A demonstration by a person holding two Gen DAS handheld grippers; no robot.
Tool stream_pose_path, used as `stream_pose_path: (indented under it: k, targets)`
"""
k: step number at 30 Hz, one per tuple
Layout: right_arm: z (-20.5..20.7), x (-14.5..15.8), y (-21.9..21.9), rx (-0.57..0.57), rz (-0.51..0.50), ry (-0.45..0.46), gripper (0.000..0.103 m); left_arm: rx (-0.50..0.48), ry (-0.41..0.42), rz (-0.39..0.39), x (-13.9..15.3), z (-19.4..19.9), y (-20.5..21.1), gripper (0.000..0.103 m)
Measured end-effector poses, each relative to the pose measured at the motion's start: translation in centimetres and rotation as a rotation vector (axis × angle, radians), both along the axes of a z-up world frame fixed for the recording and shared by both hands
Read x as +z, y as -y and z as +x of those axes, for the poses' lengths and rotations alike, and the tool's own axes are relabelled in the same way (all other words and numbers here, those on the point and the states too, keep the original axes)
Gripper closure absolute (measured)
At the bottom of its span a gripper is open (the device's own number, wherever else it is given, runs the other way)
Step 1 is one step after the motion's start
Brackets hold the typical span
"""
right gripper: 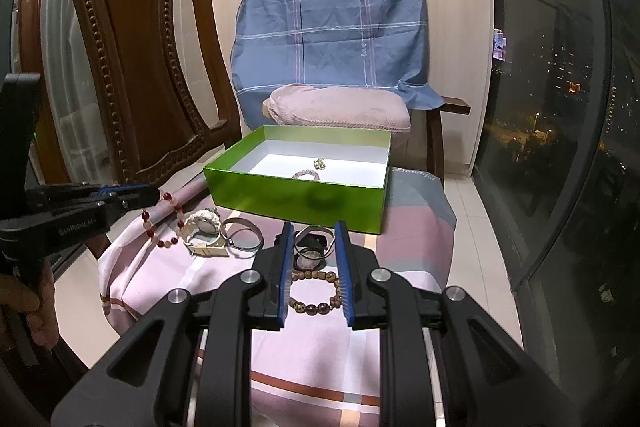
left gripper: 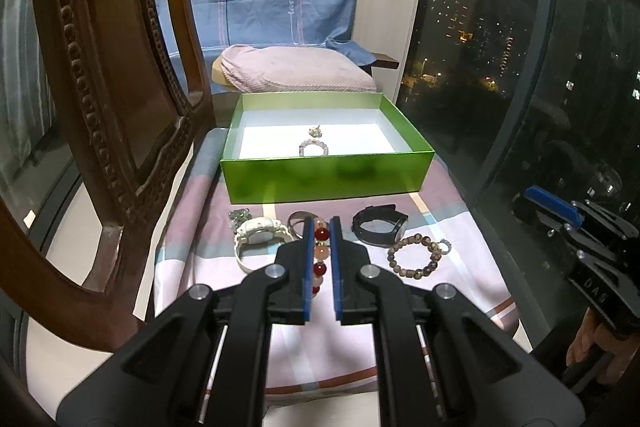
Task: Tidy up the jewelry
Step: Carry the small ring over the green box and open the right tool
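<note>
My left gripper [left gripper: 321,223] is shut on a red and pink bead bracelet [left gripper: 322,251]; in the right wrist view the bracelet [right gripper: 162,223] hangs from the left gripper's tip [right gripper: 154,195] above the cloth. My right gripper [right gripper: 311,229] is open, low over a brown bead bracelet [right gripper: 316,291] and a black watch [right gripper: 314,247]. The green box [left gripper: 326,179] holds a pale bead bracelet [left gripper: 313,147] and a small trinket [left gripper: 315,131]. A white watch [left gripper: 256,233], a metal bangle [right gripper: 241,235] and a small silver piece [left gripper: 239,217] lie on the cloth.
The jewelry lies on a striped pink cloth [left gripper: 460,267] over a seat. A carved wooden chair back [right gripper: 120,47] stands at the left. A pink cushion [right gripper: 340,107] and blue plaid sheet [right gripper: 332,23] are behind the box. A glass window [right gripper: 560,107] runs along the right.
</note>
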State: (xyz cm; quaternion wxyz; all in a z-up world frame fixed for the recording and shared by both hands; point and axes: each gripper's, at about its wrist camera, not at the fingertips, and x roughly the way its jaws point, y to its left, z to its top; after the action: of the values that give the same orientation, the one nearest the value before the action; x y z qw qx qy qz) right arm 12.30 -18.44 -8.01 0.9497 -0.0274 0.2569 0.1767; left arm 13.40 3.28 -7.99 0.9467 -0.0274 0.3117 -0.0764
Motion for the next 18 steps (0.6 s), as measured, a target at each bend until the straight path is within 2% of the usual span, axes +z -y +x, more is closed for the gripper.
stream_pose_path:
  k: [6, 11, 14, 18]
  targets:
    - [0.9, -0.6, 0.1, -0.002, 0.019, -0.036, 0.082, -0.017, 0.012, 0.004, 0.1, 0.1, 0.3, 0.095]
    - [3.3, 0.5, -0.3, 0.006, 0.056, -0.055, 0.082, -0.036, 0.017, -0.025, 0.3, 0.2, 0.0, 0.095]
    - [6.8, 2.8, -1.2, 0.005, 0.063, -0.023, 0.082, -0.024, 0.001, -0.047, 0.0, 0.7, -0.5, 0.095]
    - [14.2, 5.4, -3.1, -0.021, 0.035, -0.023, 0.082, -0.014, 0.002, -0.072, 0.1, 0.9, -0.9, 0.095]
